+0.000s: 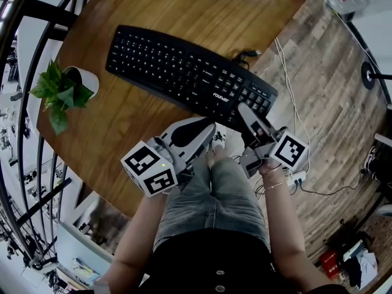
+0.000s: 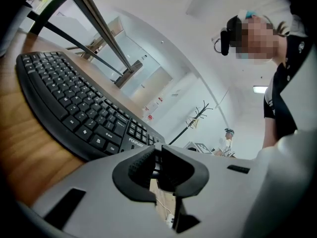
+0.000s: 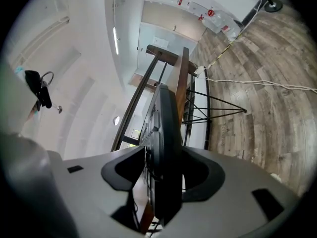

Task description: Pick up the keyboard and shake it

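Grasp step. Keyboard (image 1: 184,72) is lying flat on the worktop (image 1: 122,121), right end overhanging. Right gripper (image 3: 161,170) jaws are standing spread, straddling that end, not pinching. Left gripper (image 2: 156,157) jaws are sitting together, empty. We are judging the next move: clamp, then lift.

It looks like an office: a keyboard (image 1: 190,75) and potted plant (image 1: 64,87) on a wooden table (image 1: 184,5), cables (image 1: 288,72) on the plank floor (image 1: 331,84), a coat stand (image 2: 195,118).
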A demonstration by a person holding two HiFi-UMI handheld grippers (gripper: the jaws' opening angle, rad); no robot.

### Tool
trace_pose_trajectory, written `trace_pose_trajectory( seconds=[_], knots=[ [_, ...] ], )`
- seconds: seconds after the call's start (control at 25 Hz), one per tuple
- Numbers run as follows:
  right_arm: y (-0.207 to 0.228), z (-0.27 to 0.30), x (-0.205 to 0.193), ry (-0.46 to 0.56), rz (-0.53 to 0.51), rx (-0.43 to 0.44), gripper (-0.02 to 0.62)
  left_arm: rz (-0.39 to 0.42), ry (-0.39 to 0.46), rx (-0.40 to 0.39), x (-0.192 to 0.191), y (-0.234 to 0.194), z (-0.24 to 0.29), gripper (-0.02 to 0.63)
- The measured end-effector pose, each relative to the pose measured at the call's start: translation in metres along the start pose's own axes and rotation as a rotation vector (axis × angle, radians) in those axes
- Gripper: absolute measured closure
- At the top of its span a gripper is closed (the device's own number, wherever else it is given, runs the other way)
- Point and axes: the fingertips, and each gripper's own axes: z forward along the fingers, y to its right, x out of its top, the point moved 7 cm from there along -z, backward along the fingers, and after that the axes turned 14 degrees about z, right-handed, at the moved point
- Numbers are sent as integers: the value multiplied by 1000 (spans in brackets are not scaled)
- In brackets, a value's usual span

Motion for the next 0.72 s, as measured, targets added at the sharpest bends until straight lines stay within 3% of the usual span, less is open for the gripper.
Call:
trace_pose_trajectory(
  seconds=[0.28, 0.72],
  knots=[
    [1, -12, 4, 37, -116, -152, 331, -1, 5, -2, 2, 0, -3, 555],
    [-18, -40, 20, 66, -243, -238, 331, 50, -5, -7, 17, 4, -7, 555]
  ],
)
